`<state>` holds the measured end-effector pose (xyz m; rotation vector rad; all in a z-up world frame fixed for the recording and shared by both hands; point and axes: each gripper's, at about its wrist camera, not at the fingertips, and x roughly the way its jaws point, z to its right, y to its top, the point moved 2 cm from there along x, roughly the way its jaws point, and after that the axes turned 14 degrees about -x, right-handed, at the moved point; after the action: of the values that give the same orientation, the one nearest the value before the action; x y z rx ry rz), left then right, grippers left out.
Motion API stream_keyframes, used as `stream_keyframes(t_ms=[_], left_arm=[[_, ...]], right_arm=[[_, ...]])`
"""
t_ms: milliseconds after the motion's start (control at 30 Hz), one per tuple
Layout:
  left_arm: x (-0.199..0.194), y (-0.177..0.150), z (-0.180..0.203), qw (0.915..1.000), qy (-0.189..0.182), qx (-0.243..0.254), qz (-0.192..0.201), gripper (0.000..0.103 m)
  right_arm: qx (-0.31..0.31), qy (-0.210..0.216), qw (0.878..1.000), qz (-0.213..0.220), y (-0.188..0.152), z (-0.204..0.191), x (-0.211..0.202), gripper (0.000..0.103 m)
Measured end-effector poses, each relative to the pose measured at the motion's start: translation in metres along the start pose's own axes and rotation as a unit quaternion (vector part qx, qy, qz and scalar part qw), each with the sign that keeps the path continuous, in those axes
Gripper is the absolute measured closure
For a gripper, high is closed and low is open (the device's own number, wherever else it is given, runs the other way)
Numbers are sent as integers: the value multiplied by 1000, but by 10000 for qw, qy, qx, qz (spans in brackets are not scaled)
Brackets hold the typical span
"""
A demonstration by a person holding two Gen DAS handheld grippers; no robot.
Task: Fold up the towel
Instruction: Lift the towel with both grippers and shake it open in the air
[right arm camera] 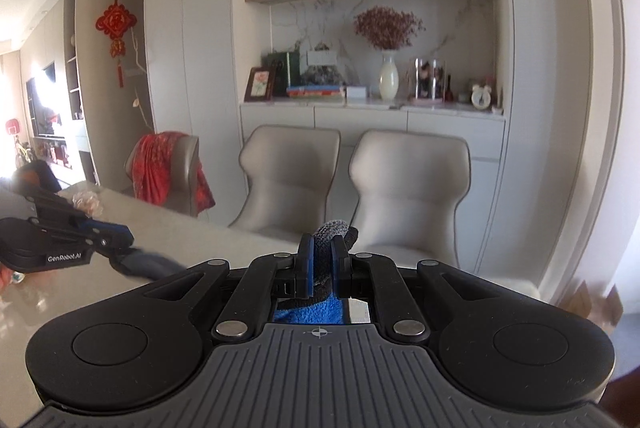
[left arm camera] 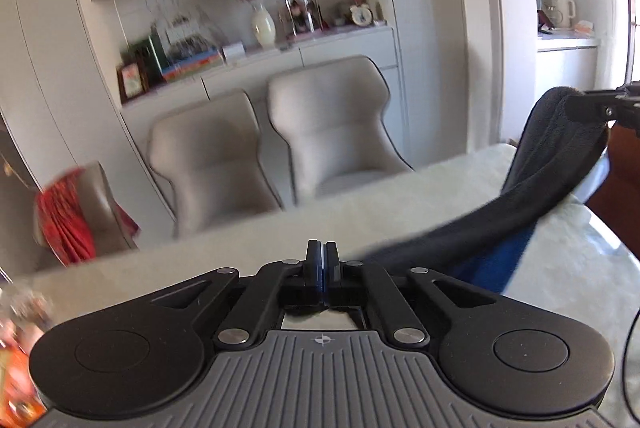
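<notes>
Dark towel (left arm camera: 552, 180) strung lengthwise between left gripper (left arm camera: 322, 260) and right gripper (right arm camera: 322, 260).

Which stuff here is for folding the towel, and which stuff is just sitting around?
For the job: towel, left tool, right tool, table.

Just sitting around: two grey chairs, red cloth, vase of flowers, books, clock, kettle.

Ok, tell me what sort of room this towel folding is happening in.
Most likely a home dining area: a pale table with two padded chairs pulled up to it, and behind them a sideboard carrying a vase of dried flowers, books and framed photos.
</notes>
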<state>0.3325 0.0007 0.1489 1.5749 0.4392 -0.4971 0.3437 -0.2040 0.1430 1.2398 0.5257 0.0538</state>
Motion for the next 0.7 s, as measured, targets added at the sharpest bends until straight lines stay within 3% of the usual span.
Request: stream_keyframes(t_ms=[167,333,467,700], left_arm=[[2,25,11,9998,-159,81,118,103],[33,-25,38,9969,-633,16,-463,103],[51,-77,54,9916,-878,-87,-945,103],[83,-154,53,9820,-724,-266,-1727,103]], right_arm=[[-21,-78,9994,331,19,9,-4,94],[-69,-41,9996,272,7,9,-14,94],[-234,28,9994,-239,-27,1,-19,94],[341,413,9829,-1762,-143,-8,19,90]])
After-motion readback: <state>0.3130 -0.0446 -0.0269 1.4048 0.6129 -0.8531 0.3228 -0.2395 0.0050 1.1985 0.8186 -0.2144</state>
